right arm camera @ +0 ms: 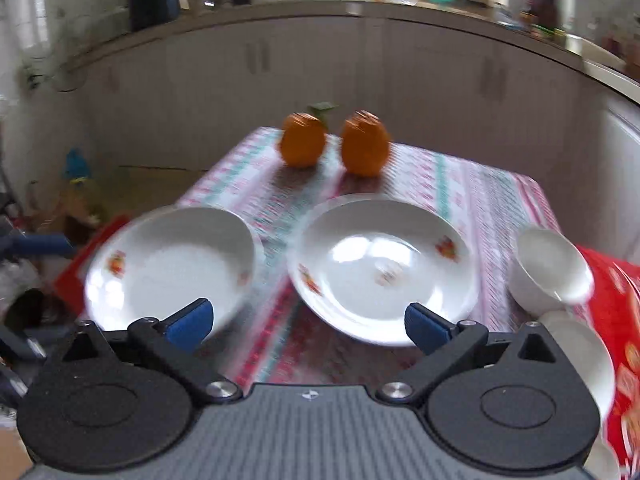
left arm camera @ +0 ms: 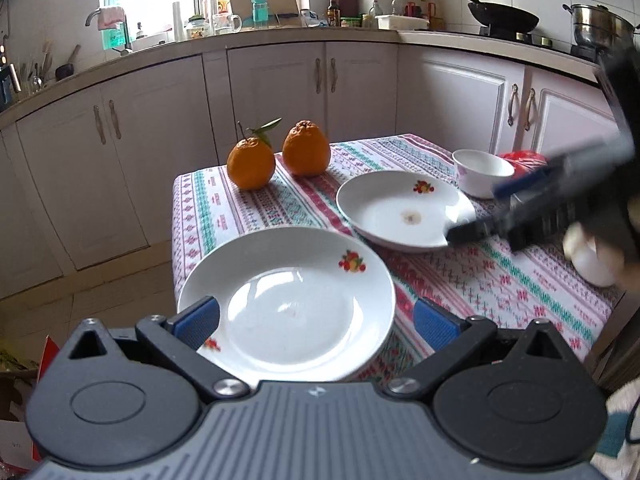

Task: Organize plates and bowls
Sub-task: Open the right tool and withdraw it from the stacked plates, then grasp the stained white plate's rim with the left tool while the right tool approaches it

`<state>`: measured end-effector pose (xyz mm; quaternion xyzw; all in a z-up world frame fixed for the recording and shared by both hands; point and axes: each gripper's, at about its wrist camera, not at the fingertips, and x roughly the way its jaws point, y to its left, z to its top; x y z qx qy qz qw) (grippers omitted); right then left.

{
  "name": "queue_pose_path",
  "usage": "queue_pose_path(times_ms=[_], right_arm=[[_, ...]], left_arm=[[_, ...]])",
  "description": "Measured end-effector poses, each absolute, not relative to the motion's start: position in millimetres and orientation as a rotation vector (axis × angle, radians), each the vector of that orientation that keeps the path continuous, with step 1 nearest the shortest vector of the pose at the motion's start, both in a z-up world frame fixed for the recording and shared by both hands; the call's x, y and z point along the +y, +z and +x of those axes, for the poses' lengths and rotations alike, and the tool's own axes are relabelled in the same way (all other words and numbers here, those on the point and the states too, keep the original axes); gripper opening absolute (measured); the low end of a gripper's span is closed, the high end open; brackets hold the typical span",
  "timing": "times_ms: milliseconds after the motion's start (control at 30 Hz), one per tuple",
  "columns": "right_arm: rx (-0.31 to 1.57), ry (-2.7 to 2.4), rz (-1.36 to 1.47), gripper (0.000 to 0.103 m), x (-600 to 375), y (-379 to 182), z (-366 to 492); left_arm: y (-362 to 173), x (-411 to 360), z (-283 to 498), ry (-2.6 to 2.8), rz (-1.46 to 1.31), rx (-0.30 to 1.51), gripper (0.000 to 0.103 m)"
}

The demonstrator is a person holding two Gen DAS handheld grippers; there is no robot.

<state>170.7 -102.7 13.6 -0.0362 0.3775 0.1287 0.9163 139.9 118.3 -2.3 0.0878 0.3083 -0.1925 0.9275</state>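
Observation:
Two white plates with fruit prints lie on the patterned tablecloth. In the left wrist view the near plate (left arm camera: 288, 304) sits between the open fingers of my left gripper (left arm camera: 316, 326). The far plate (left arm camera: 404, 210) lies beyond it, with my right gripper (left arm camera: 476, 216) at its right rim. In the right wrist view my right gripper (right arm camera: 308, 326) is open and empty above the cloth between the left plate (right arm camera: 168, 268) and the right plate (right arm camera: 384, 268). A white bowl (left arm camera: 482, 172) stands at the right; it shows in the right wrist view (right arm camera: 552, 272) with a second bowl (right arm camera: 580, 356) in front.
Two oranges (left arm camera: 280, 156) stand at the table's far edge, also in the right wrist view (right arm camera: 336, 146). A red packet (right arm camera: 616, 320) lies at the right under the bowls. Kitchen cabinets (left arm camera: 280, 92) and a cluttered counter run behind the table (left arm camera: 500, 280).

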Motion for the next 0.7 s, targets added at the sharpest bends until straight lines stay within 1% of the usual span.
queue_pose_path(times_ms=[267, 567, 700], right_arm=[[0.849, 0.162, -0.121, 0.103, -120.5, -35.5, 175.9], [0.904, 0.171, -0.083, 0.103, -132.2, -67.1, 203.3], [0.884, 0.197, -0.091, 0.103, -130.9, -70.8, 210.6]], left_arm=[[5.6, 93.4, 184.6, -0.424, 0.222, 0.670, 0.102], [2.8, 51.4, 236.8, -0.492, 0.302, 0.709, 0.102], [-3.6, 34.2, 262.9, -0.515, 0.339, 0.735, 0.102]])
